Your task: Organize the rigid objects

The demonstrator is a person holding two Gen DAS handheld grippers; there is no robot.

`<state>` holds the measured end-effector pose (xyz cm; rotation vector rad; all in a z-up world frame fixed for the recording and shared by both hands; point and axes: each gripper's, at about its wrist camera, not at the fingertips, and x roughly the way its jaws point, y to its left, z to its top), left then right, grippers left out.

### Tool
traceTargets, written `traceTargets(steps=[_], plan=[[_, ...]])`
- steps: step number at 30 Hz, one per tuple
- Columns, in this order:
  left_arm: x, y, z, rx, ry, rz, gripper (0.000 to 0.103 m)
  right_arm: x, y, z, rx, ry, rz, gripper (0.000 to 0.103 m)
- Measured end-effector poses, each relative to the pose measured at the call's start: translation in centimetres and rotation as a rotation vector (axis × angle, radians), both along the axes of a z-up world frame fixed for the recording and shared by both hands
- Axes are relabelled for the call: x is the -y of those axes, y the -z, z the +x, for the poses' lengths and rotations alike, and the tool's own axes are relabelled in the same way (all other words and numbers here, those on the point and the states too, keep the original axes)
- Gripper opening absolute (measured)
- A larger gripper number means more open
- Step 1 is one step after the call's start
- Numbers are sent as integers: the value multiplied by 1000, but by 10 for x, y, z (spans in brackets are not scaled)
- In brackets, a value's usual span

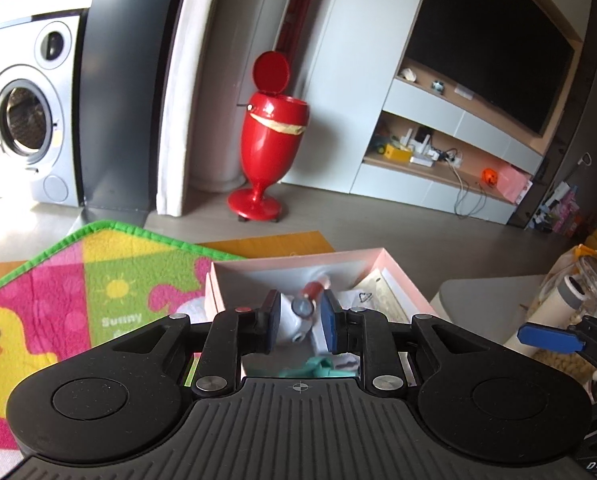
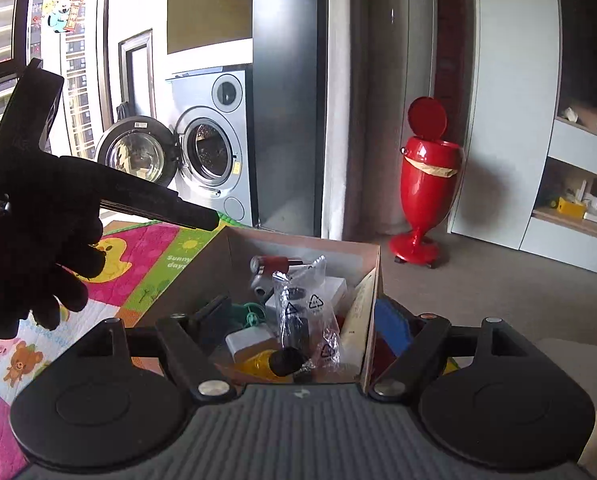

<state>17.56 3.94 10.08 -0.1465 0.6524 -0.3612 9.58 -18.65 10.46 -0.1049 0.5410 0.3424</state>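
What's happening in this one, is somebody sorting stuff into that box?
A person with a gripper in each hand is working at an open box on a colourful play mat. The box already holds a red-and-grey gadget, bagged parts and other small items. The right gripper is open, with the box's right wall between its jaws. The left gripper, held in a dark-gloved hand, is nearly closed at the box's far-left corner. Whether it grips anything is unclear.

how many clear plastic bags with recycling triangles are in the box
2: a long clear plastic bag holding dark parts, mid-box, and a smaller clear plastic bag beside it toward the box's right wall. Clutter may hide more.
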Motion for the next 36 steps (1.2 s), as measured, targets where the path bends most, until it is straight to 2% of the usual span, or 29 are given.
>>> traceTargets(steps=[6, 11, 15, 17, 18, 20, 22, 24, 29, 36], plan=[[-5, 18, -84, -7, 63, 147, 24, 3, 35, -33, -54, 30, -53, 81], [-6, 53, -141, -63, 12, 295, 24, -11, 62, -60, -104, 58, -65, 83], [-8, 80, -157, -155, -9, 258, 24, -25, 81, -62, -167, 80, -77, 83], [-3, 87, -164, -136, -32, 246, 29, -27, 90, -62, -199, 94, -75, 83], [3, 87, -167, -123, -38, 250, 35, -28, 94, -60, -220, 96, -71, 83], [11, 88, -169, -121, -32, 230, 55, -27, 101, -58, -232, 113, -58, 90], [20, 91, -168, -119, -5, 209, 89, -29, 105, -59, -220, 147, -67, 98], [32, 94, -167, -107, 2, 230, 98, -28, 107, -58, -216, 165, -68, 102], [30, 95, -163, -70, -98, 184, 98, -21, 108, -58, -220, 185, -41, 103], [31, 99, -164, -57, -258, 252, 98, -19, 109, -56, -209, 181, -43, 103]])
